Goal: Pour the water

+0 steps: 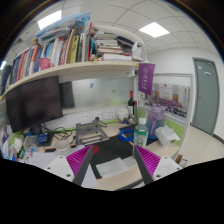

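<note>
The gripper is held above a cluttered bench, its fingers spread wide with the magenta pads facing each other and nothing gripped between them. Beyond the fingers, slightly toward the right one, a clear plastic bottle with a pale cap stands upright on the bench, well apart from the fingertips. Just behind it is a blue container, and a dark bottle rises farther back. A metal tray-like fixture sits ahead of the left finger. A dark monitor stands on the left, under a shelf packed with books. A purple banner hangs on the wall, and a door shows at the far right. The space directly between the fingers is dark, so what lies there is hard to make out, and the small items along the bench are too crowded to identify. Whether the clear bottle holds water cannot be told.
</note>
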{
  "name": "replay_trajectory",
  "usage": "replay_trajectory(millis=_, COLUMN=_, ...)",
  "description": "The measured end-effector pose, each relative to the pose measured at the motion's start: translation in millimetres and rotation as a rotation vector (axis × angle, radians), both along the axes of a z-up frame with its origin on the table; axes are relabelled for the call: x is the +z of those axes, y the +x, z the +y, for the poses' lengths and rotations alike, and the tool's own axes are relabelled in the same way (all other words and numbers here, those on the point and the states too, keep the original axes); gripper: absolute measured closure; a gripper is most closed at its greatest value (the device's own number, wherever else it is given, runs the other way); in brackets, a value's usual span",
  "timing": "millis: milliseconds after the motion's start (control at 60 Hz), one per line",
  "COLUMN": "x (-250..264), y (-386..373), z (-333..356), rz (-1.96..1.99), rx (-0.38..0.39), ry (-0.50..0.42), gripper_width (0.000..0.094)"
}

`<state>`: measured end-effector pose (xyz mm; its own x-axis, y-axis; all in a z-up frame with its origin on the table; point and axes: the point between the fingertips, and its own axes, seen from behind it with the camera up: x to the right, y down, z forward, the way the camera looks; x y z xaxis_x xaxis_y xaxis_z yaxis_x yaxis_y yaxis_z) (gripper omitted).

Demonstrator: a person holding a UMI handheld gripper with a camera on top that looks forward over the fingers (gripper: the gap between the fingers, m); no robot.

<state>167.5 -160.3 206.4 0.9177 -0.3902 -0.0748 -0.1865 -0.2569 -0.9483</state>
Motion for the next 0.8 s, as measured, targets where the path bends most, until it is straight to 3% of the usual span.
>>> replay_trajectory(millis=117, x=-30, y=73, z=20, rz=-0.035, rx=-0.068, ry=-0.005, gripper_width=0.0084)
replay_trajectory(millis=383, x=-96, y=161, z=101, rz=-0.11, rx=-0.027, ry=-0.03, gripper_width=0.0092)
replay_trajectory(millis=500, x=-109, y=178, z=128, rz=-0.13, rx=-0.001, ry=-0.015, gripper_width=0.0172)
replay_trajectory(millis=633, x=-116, y=191, z=145, rz=-0.157, rx=0.016, ry=0.015, gripper_width=0.0394)
replay_trajectory(millis=800, x=-112, y=188, z=155, rz=-0.176, rx=0.036, ry=0.058, gripper_width=0.0489)
